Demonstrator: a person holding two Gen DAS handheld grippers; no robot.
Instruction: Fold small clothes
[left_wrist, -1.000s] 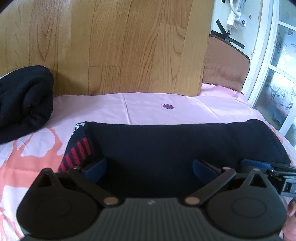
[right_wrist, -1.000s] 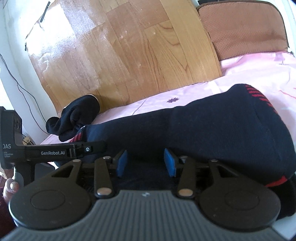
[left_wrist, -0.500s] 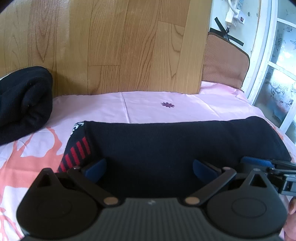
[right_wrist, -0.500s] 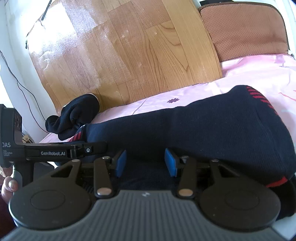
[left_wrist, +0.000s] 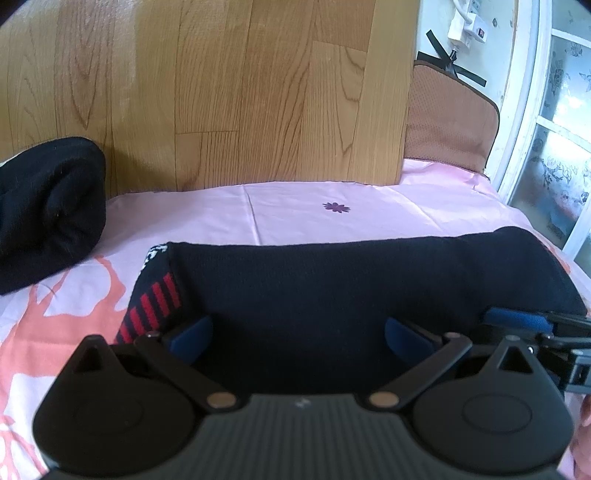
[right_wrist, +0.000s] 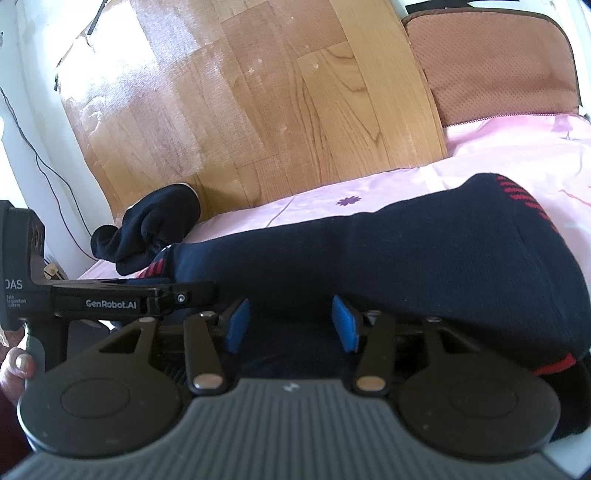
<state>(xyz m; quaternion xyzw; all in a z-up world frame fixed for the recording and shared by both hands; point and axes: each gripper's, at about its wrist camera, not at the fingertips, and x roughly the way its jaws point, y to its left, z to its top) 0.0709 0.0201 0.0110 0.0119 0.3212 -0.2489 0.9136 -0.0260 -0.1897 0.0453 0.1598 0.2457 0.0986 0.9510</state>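
sock: your dark navy sock (left_wrist: 332, 295) lies lengthwise across the pink sheet (left_wrist: 295, 218), close to the near edge of the bed; red-striped band (left_wrist: 155, 302) at its left end
left gripper: your left gripper (left_wrist: 299, 332) stands wide open over the sock, blue pads clear of the cloth on both sides
right gripper: your right gripper (right_wrist: 288, 325) is part open, its jaws have just been opening; sock cloth lies between the blue pads (right_wrist: 236, 325), not pinched
far side: bare sheet runs from the sock to the wood-grain board (left_wrist: 221, 92) at the far edge
left far corner: a rolled black garment (left_wrist: 48, 206) sits against the board, apart from the sock
right far corner: a brown cushion (right_wrist: 491, 66) stands upright
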